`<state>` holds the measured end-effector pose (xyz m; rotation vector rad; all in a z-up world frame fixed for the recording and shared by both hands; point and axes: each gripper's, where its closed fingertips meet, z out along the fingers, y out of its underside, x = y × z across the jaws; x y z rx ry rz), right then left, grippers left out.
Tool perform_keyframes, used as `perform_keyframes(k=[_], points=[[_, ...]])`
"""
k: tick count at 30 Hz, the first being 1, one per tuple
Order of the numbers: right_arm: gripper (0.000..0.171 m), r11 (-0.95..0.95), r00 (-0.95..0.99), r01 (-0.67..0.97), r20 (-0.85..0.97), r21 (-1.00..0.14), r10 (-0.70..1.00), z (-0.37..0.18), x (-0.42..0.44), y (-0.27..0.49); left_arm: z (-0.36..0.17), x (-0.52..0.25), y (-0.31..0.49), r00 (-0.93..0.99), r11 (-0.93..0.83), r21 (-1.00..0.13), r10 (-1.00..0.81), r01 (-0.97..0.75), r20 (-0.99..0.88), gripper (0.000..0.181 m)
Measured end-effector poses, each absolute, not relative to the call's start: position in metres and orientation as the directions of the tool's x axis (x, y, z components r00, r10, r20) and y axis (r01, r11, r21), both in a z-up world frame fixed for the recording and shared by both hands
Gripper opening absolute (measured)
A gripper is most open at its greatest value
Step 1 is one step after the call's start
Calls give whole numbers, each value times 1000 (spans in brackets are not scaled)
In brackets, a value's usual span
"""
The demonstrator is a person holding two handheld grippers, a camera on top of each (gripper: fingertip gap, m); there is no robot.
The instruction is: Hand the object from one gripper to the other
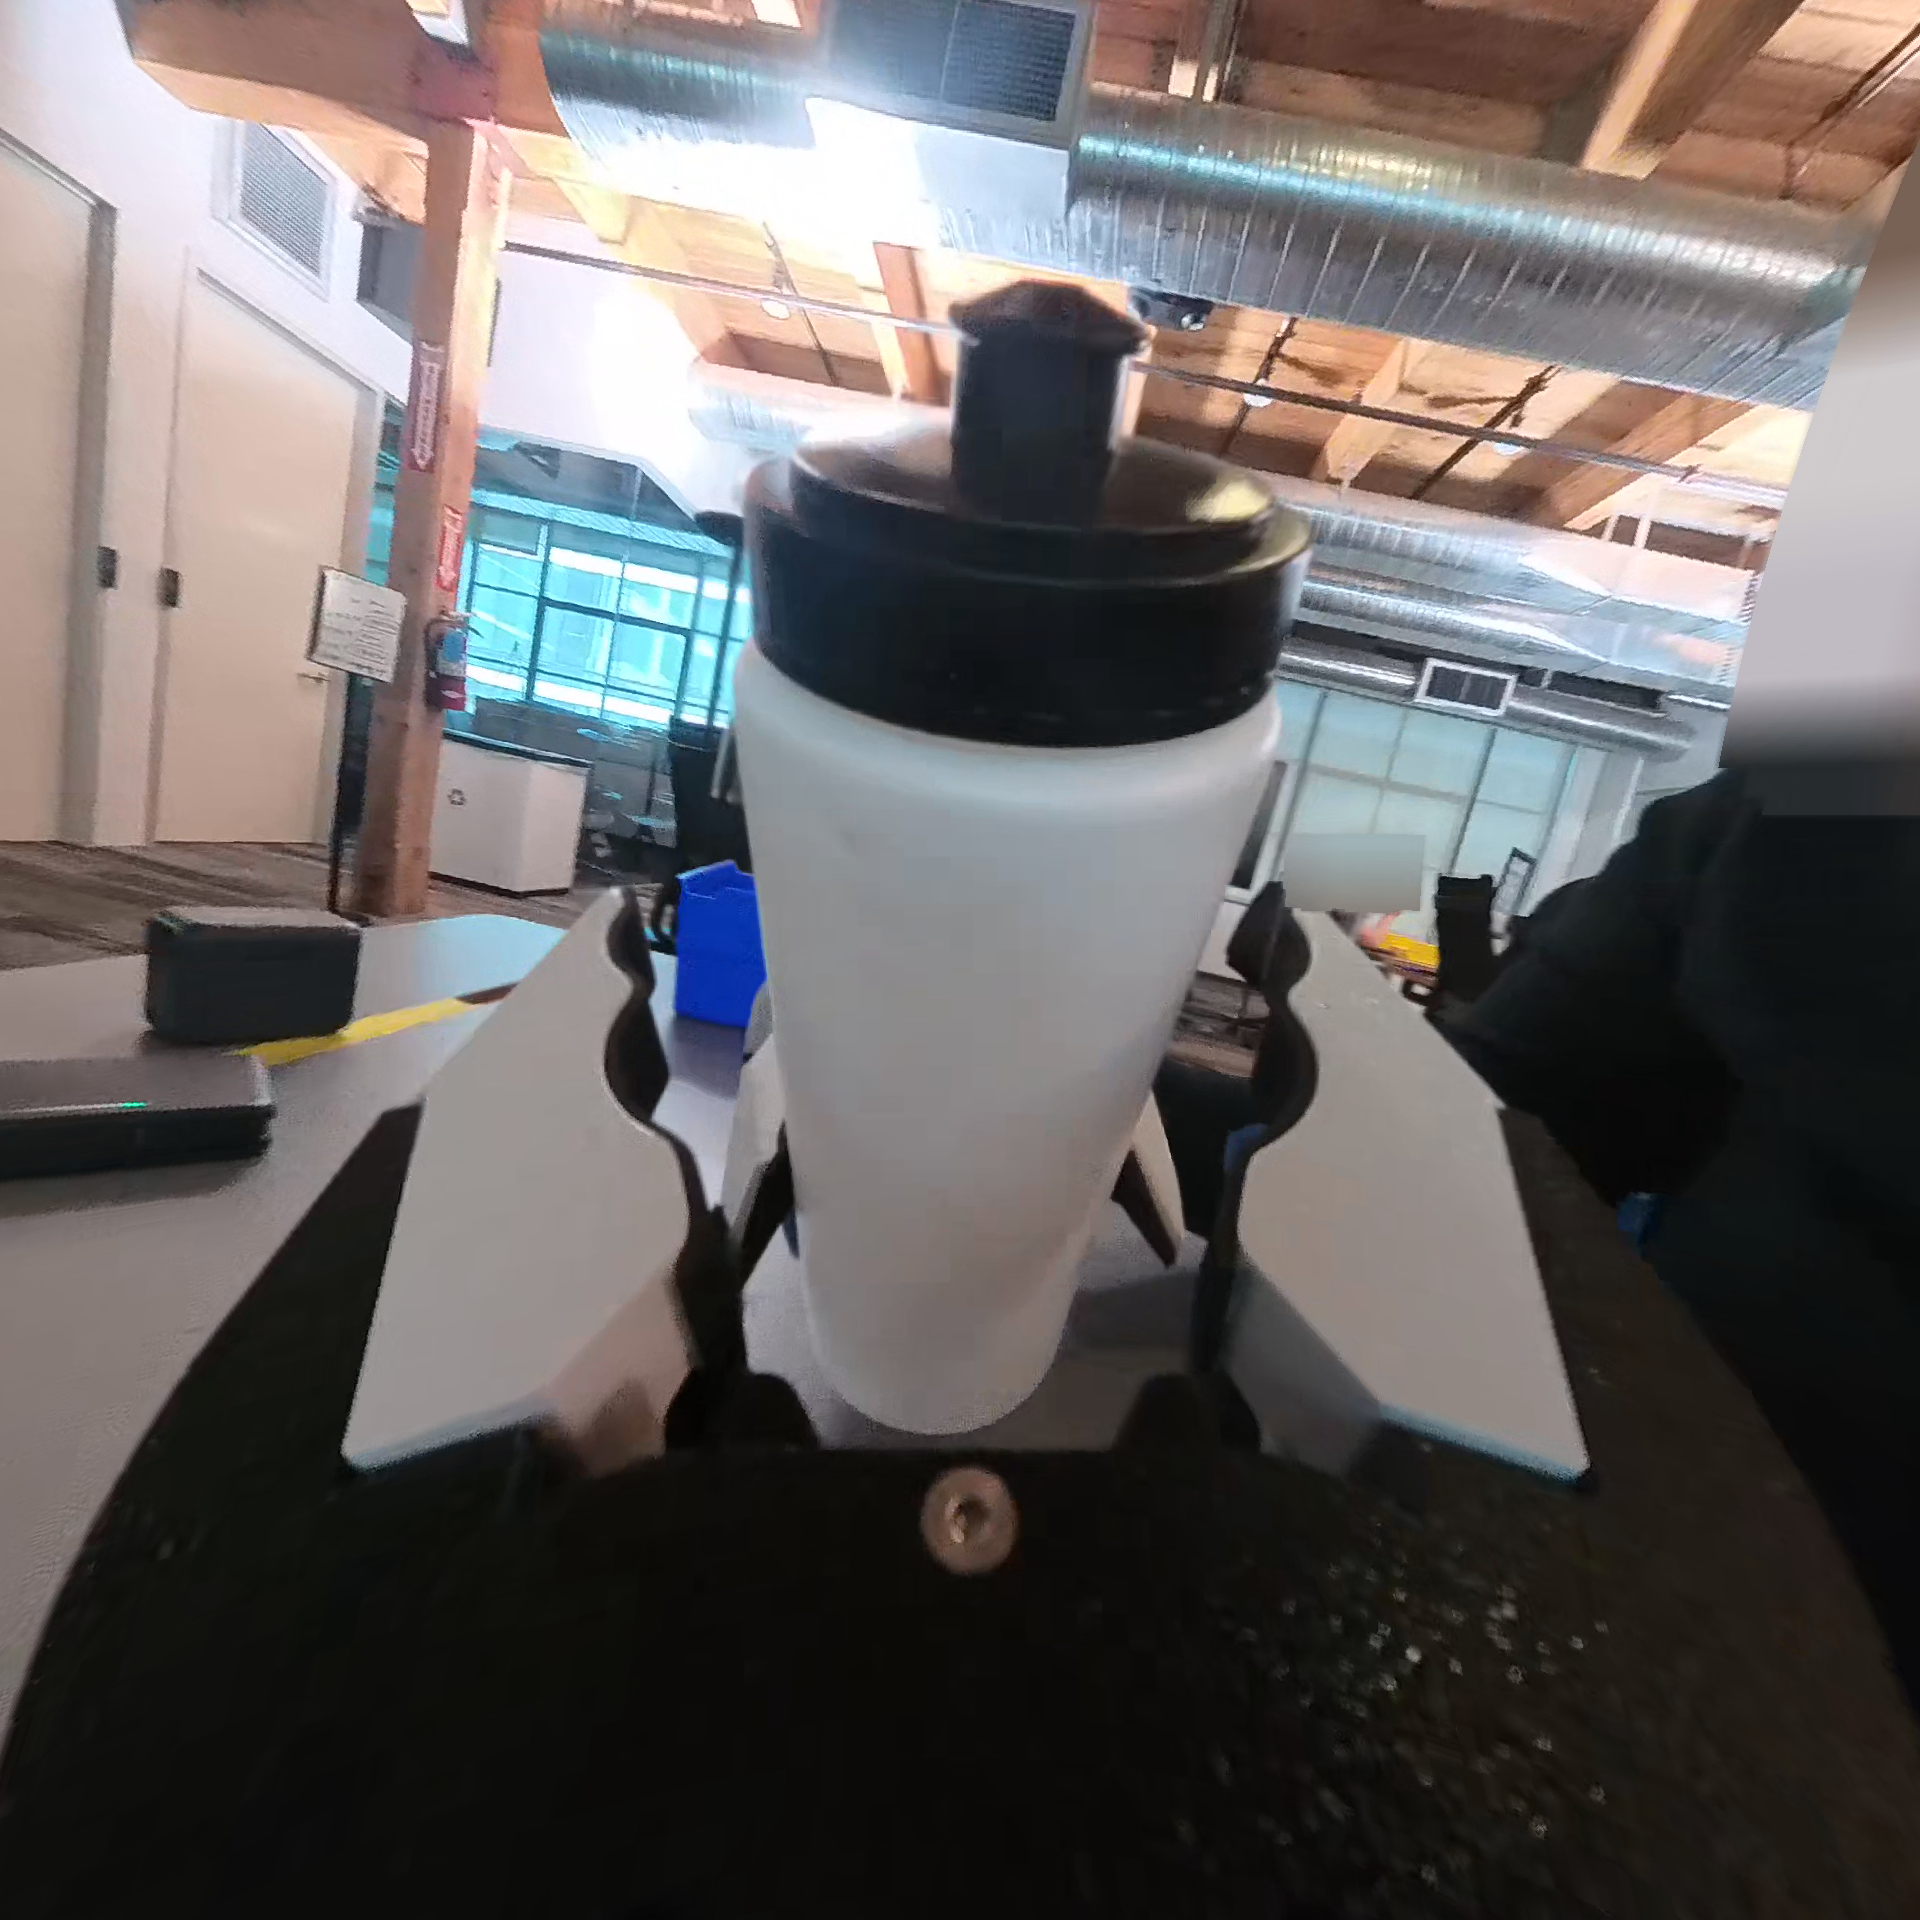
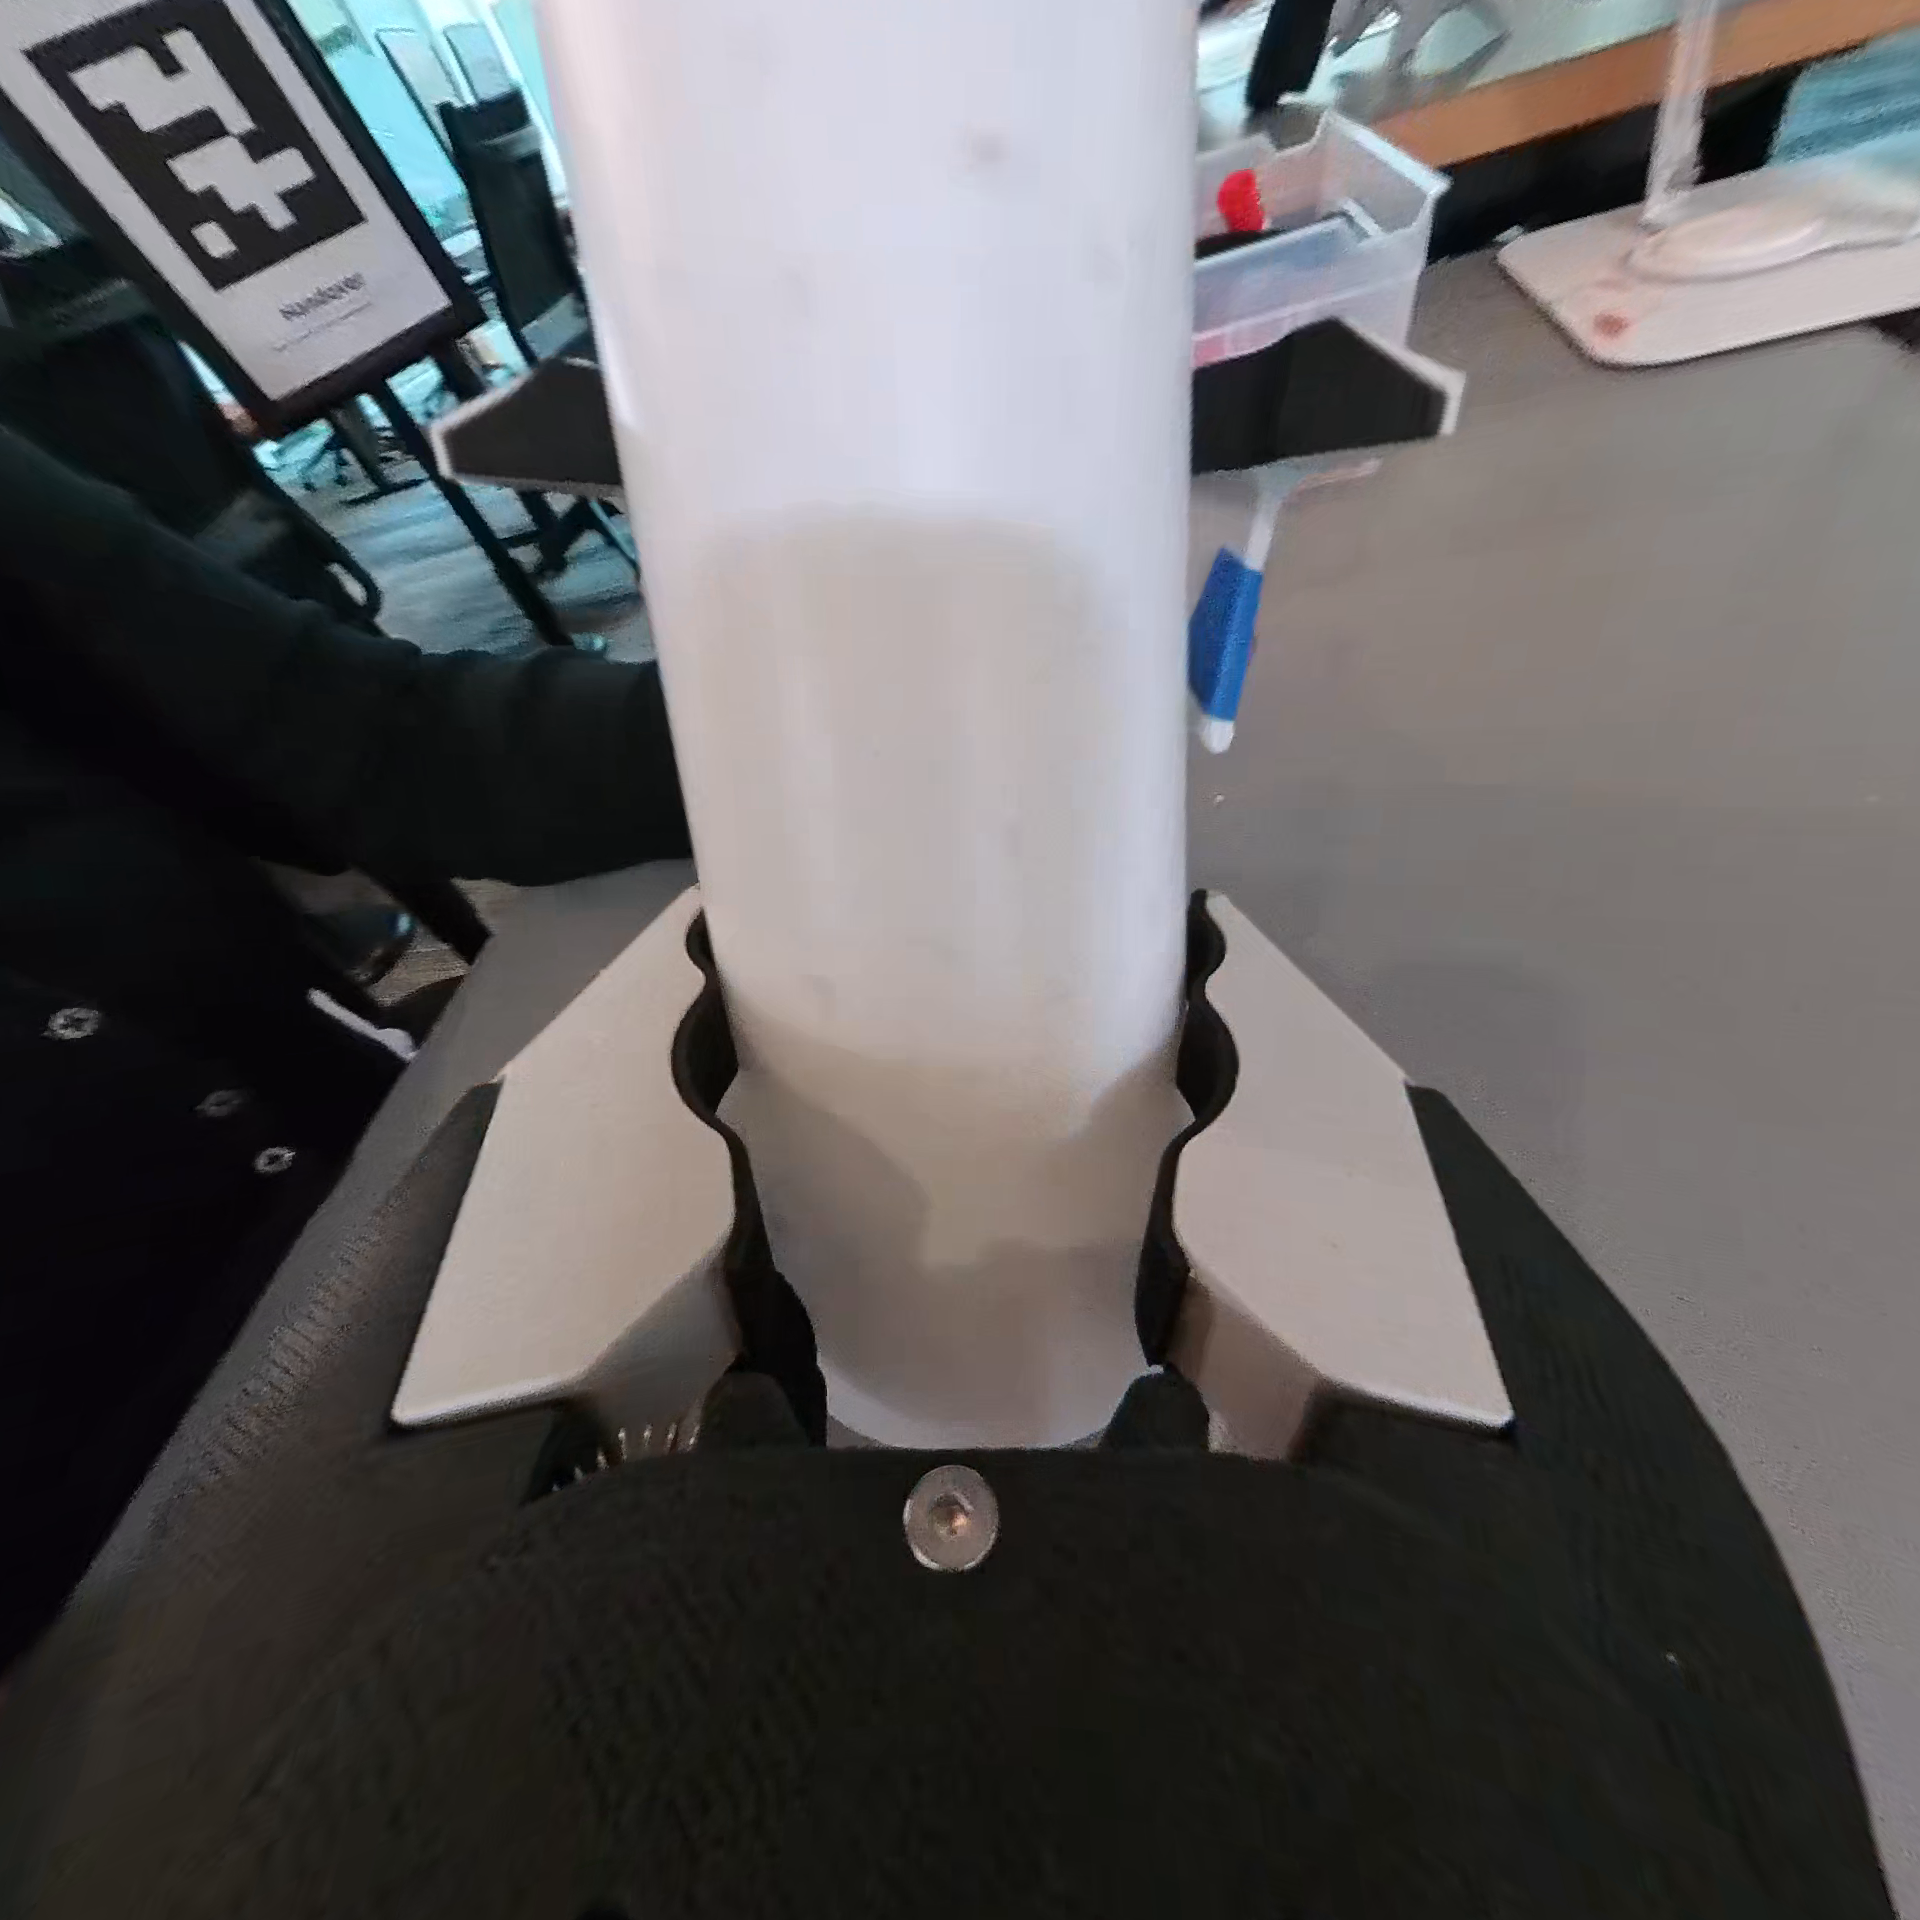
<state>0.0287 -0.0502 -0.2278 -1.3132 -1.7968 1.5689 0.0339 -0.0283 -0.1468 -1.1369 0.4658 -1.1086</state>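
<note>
Bottle (image 1: 997, 935), white with a black cap, fills the centre of both your views. Your left gripper (image 1: 951, 1122) stands wide, its 2 fingers clear of the bottle's sides. Your right gripper (image 2: 956, 1049) clamps the bottle's lower body between its wavy pads (image 2: 707, 1049).

Grey table (image 2: 1610, 831) holds clear bin (image 2: 1320, 260), black cases (image 1: 249, 971).

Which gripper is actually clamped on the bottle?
The right gripper: its jaws pinch the white bottle near its base. The left gripper straddles the bottle higher up, gaps showing on both sides.
</note>
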Motion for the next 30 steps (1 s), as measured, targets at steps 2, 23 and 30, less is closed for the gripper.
perform_keyframes(k=[2,23,30], points=[[88,-91,-487,402,-297,-911,821,-231,30,-55,-150,40,-31,375,-41,-889,-897,456,234,106],[94,51,-255,369,-49,-928,966,-242,-17,-56,-132,-10,-21,437,83,-666,-813,741,385,86],[86,-94,-260,348,-192,-933,946,-235,-8,-62,-129,4,-26,406,61,-714,-855,697,323,85]])
